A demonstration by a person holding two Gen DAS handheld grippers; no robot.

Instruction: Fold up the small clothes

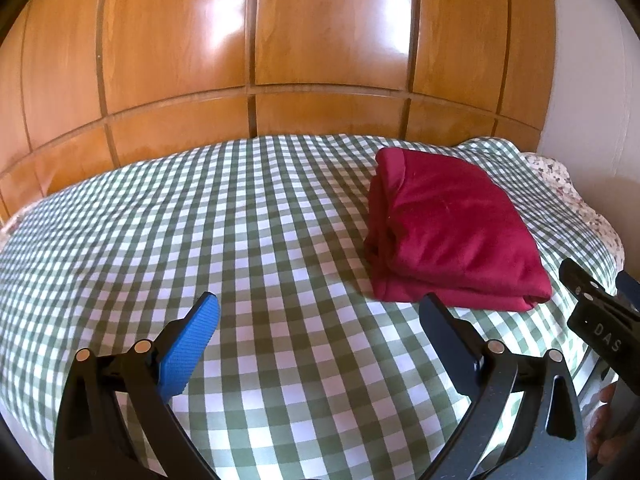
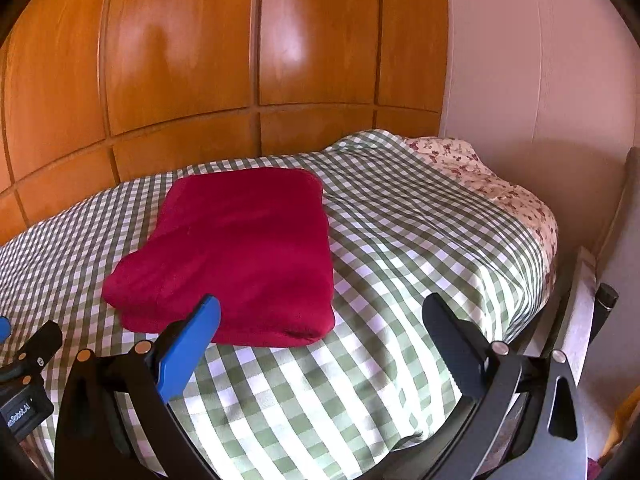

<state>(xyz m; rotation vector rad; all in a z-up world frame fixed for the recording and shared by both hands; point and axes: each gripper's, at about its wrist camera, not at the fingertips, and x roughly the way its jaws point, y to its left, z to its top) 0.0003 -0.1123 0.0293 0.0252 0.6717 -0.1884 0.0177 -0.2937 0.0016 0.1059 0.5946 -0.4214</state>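
Red garment [image 1: 452, 228]: folded into a thick rectangle, lying on the bed ahead of both hand-held grippers, untouched.
Left hand-held gripper [image 1: 320, 316]: spread wide, holding nothing; the garment sits ahead and to its right.
Right hand-held gripper [image 2: 322, 316]: spread wide, holding nothing; the garment [image 2: 236, 256] sits just ahead, to its left.
Bed [image 1: 200, 240]: green-and-white checked cover, floral fabric [image 2: 496, 184] at the far right edge.
Wooden panels [image 1: 320, 40]: behind the bed.
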